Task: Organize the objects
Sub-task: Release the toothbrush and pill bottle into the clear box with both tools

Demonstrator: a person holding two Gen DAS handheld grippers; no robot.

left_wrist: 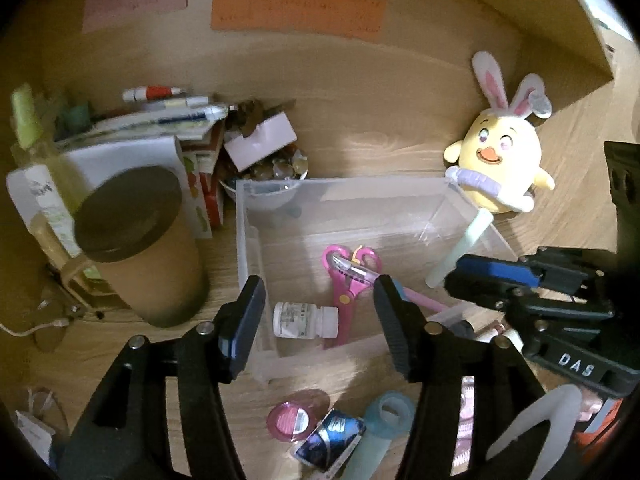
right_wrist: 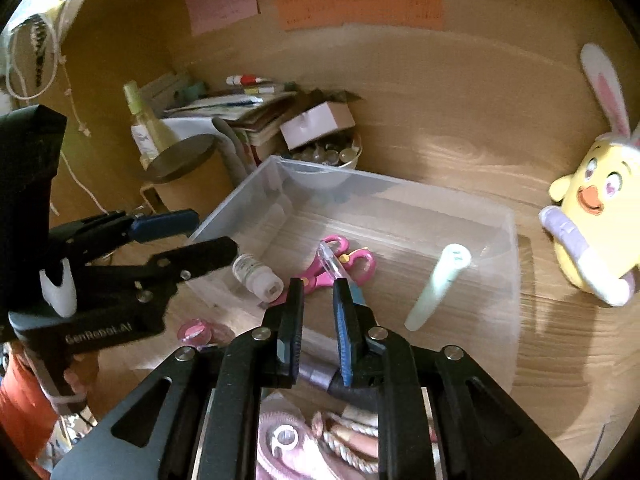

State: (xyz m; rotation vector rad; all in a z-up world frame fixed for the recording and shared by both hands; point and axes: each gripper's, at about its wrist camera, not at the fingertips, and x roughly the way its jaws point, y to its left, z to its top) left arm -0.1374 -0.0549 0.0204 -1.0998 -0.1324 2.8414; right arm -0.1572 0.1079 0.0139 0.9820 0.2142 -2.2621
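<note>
- Nearest to our cameras are our two claws. Our left claw stands about half open above the near wall of the clear plastic box, and nothing is between its jaws.
- Our right claw has its jaws close together with only a narrow gap; we see nothing pressed between the pads. A clear pen lies just past its tips, and we cannot tell if it touches them.
- On the box floor we see pink scissors, with the pen across their handles, and a small white bottle on its side near the front wall.
- One pale green tube leans tilted against the right wall of the box.
- Behind the box stands a white bowl with small round things in it, and a small white carton rests on top of it.
- At the left of the box stands a brown round container with a dark lid.
- On the table at the right sits a yellow plush chick with rabbit ears, apart from the box.
- In front of the box lie a pink round compact and a light blue tube on the table.
</note>
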